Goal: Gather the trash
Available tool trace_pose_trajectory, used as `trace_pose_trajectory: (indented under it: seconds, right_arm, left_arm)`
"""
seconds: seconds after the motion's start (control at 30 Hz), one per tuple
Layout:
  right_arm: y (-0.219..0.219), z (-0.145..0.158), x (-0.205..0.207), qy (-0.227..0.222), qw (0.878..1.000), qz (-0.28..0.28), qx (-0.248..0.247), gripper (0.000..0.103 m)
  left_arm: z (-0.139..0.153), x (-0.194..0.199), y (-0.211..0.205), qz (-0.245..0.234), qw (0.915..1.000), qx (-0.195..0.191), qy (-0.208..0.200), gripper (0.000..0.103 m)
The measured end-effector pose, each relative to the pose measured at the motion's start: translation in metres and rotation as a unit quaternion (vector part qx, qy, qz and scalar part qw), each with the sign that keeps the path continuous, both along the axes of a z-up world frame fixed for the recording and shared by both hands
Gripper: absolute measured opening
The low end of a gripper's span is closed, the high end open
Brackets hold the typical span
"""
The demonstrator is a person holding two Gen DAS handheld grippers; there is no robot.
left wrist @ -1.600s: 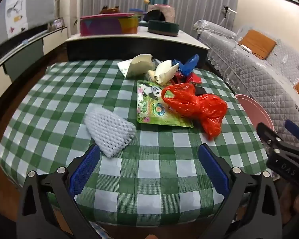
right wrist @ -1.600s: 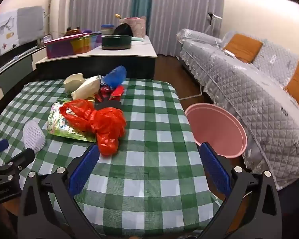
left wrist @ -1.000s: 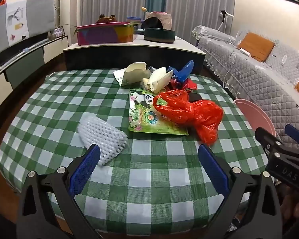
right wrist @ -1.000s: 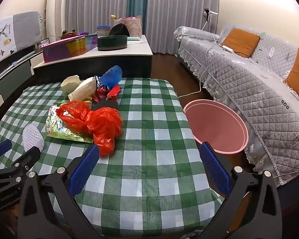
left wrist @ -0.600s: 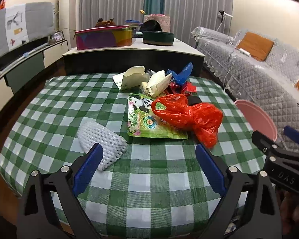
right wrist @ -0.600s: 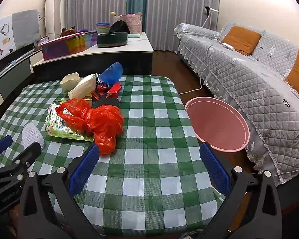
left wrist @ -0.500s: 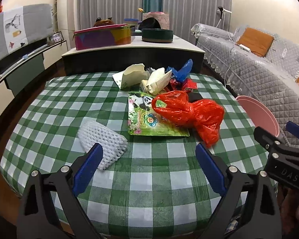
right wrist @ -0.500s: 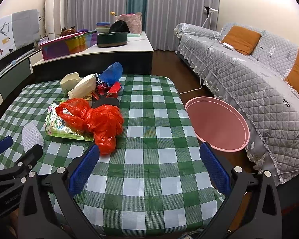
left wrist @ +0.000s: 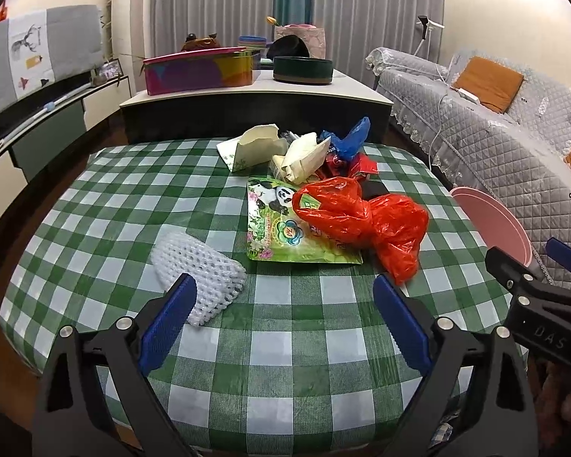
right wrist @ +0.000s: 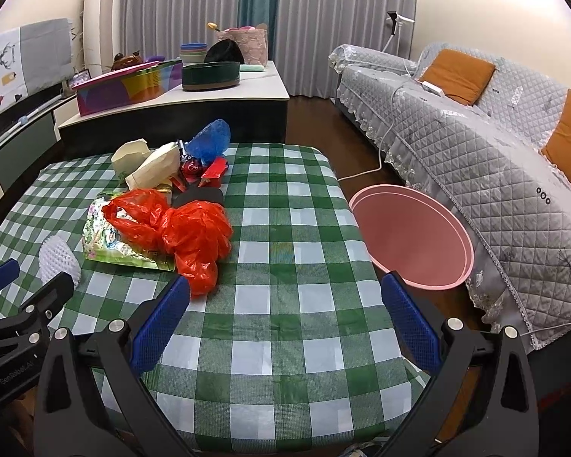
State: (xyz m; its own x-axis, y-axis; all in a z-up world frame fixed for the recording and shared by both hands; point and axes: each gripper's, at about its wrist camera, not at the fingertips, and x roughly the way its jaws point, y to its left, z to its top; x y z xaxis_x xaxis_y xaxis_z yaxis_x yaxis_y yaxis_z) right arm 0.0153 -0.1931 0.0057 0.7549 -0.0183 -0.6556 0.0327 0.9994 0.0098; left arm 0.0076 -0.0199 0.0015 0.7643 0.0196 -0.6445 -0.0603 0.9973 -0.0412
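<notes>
Both claws wide open, empty: left gripper [left wrist: 281, 318], right gripper [right wrist: 285, 318]. Risk: red bag [right wrist: 186, 230], frame centre-left, slippery, may snag foil pack [right wrist: 114, 240] underneath; basin [right wrist: 411, 236] off-table right, drop could miss.

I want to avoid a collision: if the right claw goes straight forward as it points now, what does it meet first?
Probably only the checked tablecloth: the right claw is open, red plastic bag left of its line, pink bin right. Depth unclear.

Bare near edge, trash heaped behind

Your near tablecloth [right wrist: 285, 304] lies bare; red bag [right wrist: 194, 236] and foam net [left wrist: 198, 270] block the middle, pink bin [right wrist: 411, 236] sits open beside.
</notes>
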Motion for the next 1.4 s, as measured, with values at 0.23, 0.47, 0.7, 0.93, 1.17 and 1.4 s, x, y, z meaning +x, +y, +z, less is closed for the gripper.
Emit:
trace_pose_trajectory:
  seconds: [0.23,0.47,0.7,0.93,1.17,1.4]
  right_arm:
    - [0.000,0.002,0.000,-0.003,1.000,0.002,0.000,0.098]
    - [0.001,0.002,0.000,-0.006,1.000,0.001,-0.001,0.094]
    - [0.001,0.004,-0.001,-0.013,1.000,0.001,-0.002,0.094]
    - [0.000,0.007,-0.001,-0.020,1.000,0.000,0.003,0.094]
    - [0.000,0.007,0.000,-0.014,1.000,0.002,0.018,0.092]
    - [0.004,0.014,0.001,-0.006,0.999,0.010,0.039,0.077]
  left_arm:
    - [0.000,-0.001,0.000,0.000,1.0000,-0.002,0.001,0.091]
    - [0.000,-0.001,0.000,0.000,1.0000,-0.003,0.000,0.091]
    - [0.002,-0.001,0.000,-0.002,1.0000,-0.004,-0.002,0.091]
    - [0.002,-0.001,-0.001,-0.002,1.0000,-0.004,-0.002,0.091]
    - [0.002,-0.001,0.001,0.000,1.0000,-0.005,-0.002,0.091]
    - [-0.001,0.000,0.008,0.015,0.9999,-0.003,0.000,0.082]
